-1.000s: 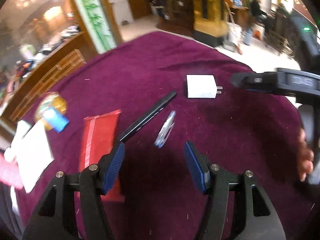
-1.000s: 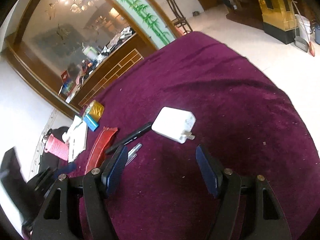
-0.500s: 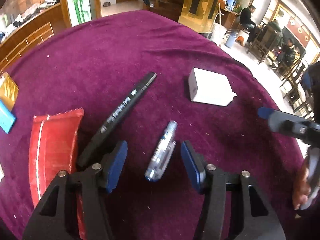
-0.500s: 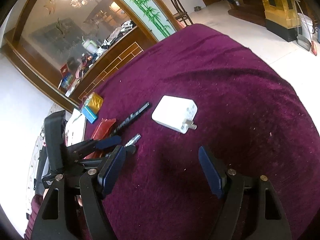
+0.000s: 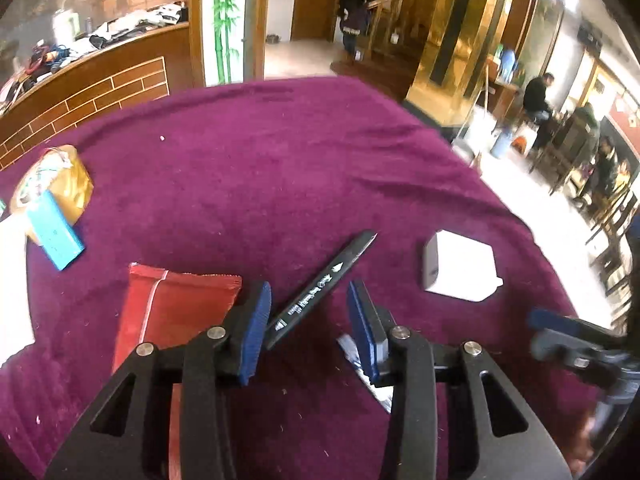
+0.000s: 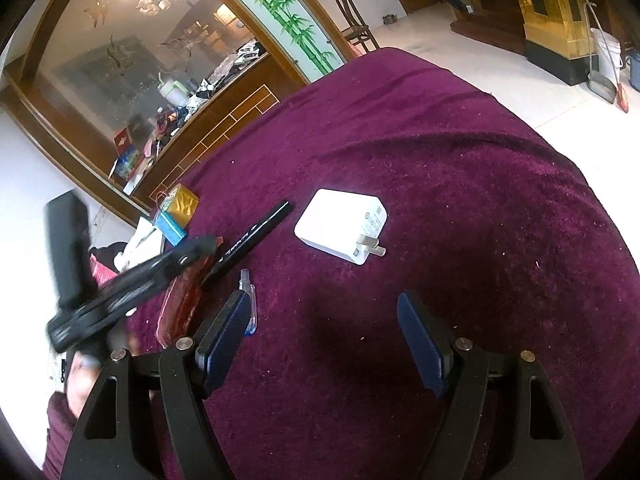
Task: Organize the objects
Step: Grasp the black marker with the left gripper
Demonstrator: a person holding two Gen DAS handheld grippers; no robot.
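My left gripper (image 5: 308,320) is closing with the near end of the black marker (image 5: 326,286) between its pads, not yet pinched. The marker lies mid-table on the purple cloth (image 5: 280,168), long axis slanting away toward the white charger (image 5: 458,272). My right gripper (image 6: 320,340) hangs open and empty, farther off

Light: bright daylight beyond the purple tablecloth (image 5: 280,152).
Glare: floor behind it washes out.
Blur: left gripper (image 6: 120,288) smears.
Edges: fisheye bending, dark corners.
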